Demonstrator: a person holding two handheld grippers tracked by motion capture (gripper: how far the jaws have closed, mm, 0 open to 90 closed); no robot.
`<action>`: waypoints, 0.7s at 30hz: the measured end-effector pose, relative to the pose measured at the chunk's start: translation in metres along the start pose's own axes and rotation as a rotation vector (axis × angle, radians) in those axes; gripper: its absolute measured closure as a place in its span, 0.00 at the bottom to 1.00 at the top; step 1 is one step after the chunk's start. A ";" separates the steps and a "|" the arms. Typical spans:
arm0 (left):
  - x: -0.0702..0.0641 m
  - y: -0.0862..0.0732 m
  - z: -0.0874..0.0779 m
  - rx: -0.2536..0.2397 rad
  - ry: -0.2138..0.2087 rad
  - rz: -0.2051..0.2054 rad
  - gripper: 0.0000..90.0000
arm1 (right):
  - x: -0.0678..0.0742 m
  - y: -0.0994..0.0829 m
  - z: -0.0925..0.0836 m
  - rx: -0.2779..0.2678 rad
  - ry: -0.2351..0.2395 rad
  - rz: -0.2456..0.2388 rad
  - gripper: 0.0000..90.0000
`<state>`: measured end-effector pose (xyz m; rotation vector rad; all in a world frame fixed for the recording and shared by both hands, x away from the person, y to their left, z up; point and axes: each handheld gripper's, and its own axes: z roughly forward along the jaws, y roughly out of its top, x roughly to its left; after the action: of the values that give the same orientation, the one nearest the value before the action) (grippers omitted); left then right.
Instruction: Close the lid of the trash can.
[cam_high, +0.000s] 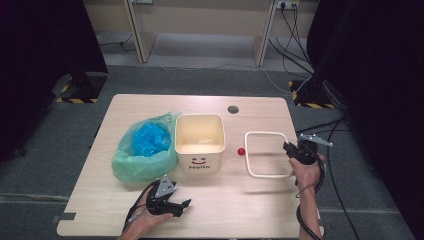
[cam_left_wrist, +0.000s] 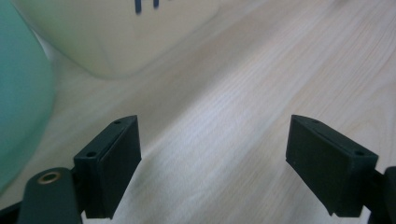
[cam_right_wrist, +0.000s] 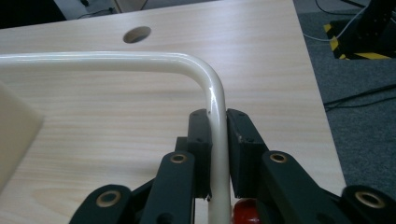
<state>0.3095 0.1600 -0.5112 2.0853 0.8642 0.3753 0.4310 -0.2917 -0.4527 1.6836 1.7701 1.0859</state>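
Cream-coloured frame (cam_high: 265, 154), a rounded square ring that looked like the rim of a bin, hung over the right half of the bench (cam_high: 250, 210), casting a shadow on the wood. The right gripper (cam_right_wrist: 217, 140) had it pinched at the right side, both pads pressed flat on the thin tube just below a rounded corner. A small red ball (cam_high: 241, 151) lay on the bench between the frame and the cream bin (cam_high: 199, 142) with the smiley face and "Hello". The bin stood bare and without a liner. Beside it, touching its left wall, sat a crumpled green bag (cam_high: 142, 155) with something blue inside. The left gripper (cam_high: 172, 202) rested near the front edge, jaws spread wide over bare wood, holding nothing. Lining the bin and refitting the frame seemed left to do.
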 end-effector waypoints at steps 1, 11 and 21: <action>0.000 0.000 0.000 0.000 0.000 0.000 0.19 | 0.000 0.000 0.000 0.000 0.000 0.000 0.90; -0.001 0.016 -0.016 -0.085 0.022 0.018 0.21 | 0.036 0.053 -0.018 -0.059 0.048 -0.054 0.90; 0.007 0.038 -0.039 -0.167 0.066 0.017 0.21 | 0.093 0.087 -0.015 -0.059 0.126 -0.101 0.89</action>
<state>0.3106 0.1711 -0.4580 1.9361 0.8256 0.5107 0.4593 -0.2104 -0.3580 1.5037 1.8604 1.2094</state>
